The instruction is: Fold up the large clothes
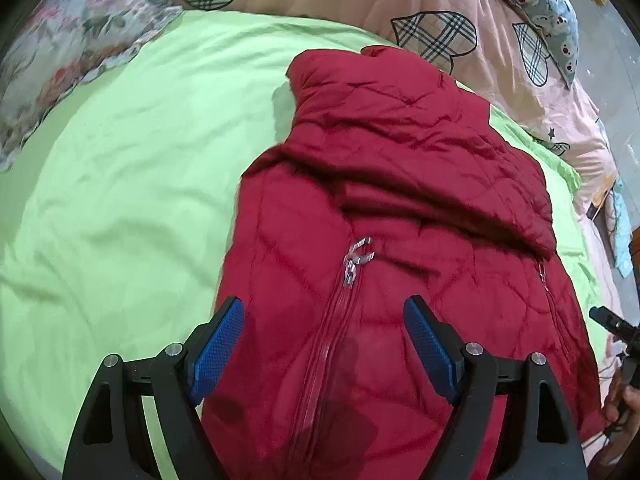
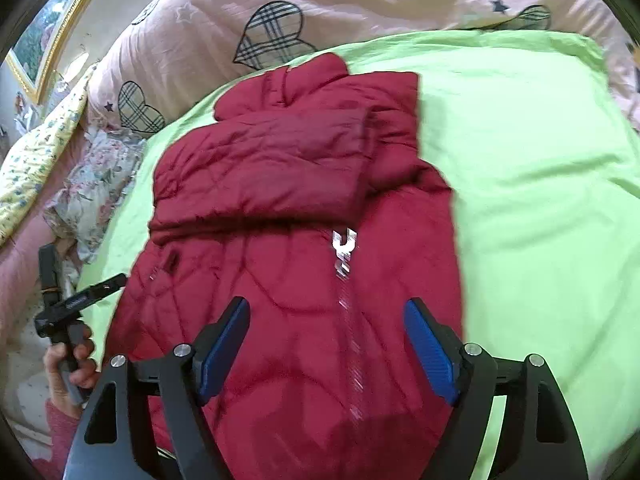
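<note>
Here's the red quilted jacket (image 1: 400,240), laid front-up on the lime-green sheet (image 1: 120,200), collar at the far end and hem toward the cameras. It's puffy, padded stuff, stitched in a diamond pattern, with a dull sheen and plenty of creases. One sleeve (image 2: 264,168) is folded straight across the chest, a fat padded band with a deep shadow under its near edge. Down the middle runs the front zip, closed, and there's the silver zip pull (image 1: 356,258) just below that sleeve (motion blur smears it, so its shape is hard to read). A smaller pocket zip (image 1: 546,280) glints off to the side. No brand or lettering can be made out anywhere on the garment.

Over it, the left gripper (image 1: 324,344) hangs above the lower front, its two blue textured pads spread wide with nothing between them, the zip line running up through the gap. The right gripper (image 2: 326,346) hovers just the same in its own view: pads wide apart, empty, red fabric filling the space between. From the right wrist view the other tool shows at the left edge, a hand (image 2: 74,368) wrapped round its black handle, beside the jacket's edge.

Outward now: the sheet is smooth cotton, lightly rumpled. Beyond the collar sits a pink quilt (image 2: 360,8) printed with plaid hearts and little stars, soft and bunched. A floral fabric (image 1: 60,60) is heaped at one side, and a gilt-framed picture (image 2: 44,40) hangs on the wall.
</note>
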{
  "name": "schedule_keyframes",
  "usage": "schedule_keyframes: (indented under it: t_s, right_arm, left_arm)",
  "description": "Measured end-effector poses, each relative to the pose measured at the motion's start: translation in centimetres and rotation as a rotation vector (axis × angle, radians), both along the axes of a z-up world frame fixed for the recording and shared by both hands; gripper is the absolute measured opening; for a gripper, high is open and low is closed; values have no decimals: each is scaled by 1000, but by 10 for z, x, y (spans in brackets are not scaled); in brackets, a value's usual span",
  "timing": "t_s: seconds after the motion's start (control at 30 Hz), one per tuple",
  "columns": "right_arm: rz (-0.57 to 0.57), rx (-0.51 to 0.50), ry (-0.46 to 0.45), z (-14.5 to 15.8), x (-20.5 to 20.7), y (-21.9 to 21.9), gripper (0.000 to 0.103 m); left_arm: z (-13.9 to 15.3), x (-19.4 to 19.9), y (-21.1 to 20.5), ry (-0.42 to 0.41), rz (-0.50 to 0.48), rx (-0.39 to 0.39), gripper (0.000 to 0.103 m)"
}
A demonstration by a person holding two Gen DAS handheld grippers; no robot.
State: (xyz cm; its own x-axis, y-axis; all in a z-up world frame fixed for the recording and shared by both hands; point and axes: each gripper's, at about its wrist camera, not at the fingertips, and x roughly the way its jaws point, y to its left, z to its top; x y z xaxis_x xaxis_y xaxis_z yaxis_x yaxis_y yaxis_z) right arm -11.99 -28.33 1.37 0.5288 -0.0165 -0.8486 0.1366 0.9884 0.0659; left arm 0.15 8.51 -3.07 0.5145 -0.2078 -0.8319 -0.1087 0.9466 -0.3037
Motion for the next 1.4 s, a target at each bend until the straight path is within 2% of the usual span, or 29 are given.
schedule_keyframes:
  t_s: [0.1, 0.33, 0.5, 0.73, 0.83, 0.9, 1.0, 1.17, 1.23, 1.33, 1.4]
  right_arm:
    - [-37, -39, 8, 0, -20, -9, 83]
    - [-84, -52, 76, -16, -46, -16, 83]
    - [-73, -50, 130, -31, -62, -11, 83]
    - [-37, -54, 138, -34, -88, 0, 82]
    - [-19, -55, 138, -32, -98, 3, 78]
    - [-18, -42, 133, -32, -103, 2, 68]
    - [-18, -2, 111, -32, -109, 0, 60]
    - [-1, 19, 84, -31, -112, 5, 55]
    - [5, 20, 76, -31, -113, 7, 52]
    - [10, 31, 64, -30, -115, 7, 49]
    - [14, 43, 53, -30, -117, 6, 46]
  left_arm:
    - [2, -19, 8, 5, 11, -1, 82]
    - [1, -59, 21, 22, 33, -8, 82]
    - [1, -80, 29, 39, 35, -19, 82]
    - [-4, -100, 31, 54, 6, -20, 83]
    - [-10, -105, 33, 71, -3, -25, 83]
    - [-15, -110, 34, 81, -14, -46, 83]
    - [-19, -114, 33, 87, -27, -81, 83]
    - [-22, -117, 26, 76, -65, -122, 81]
    - [-23, -118, 19, 69, -91, -117, 77]
    - [-21, -119, 8, 58, -116, -87, 63]
    - [-17, -121, 4, 45, -129, -79, 45]
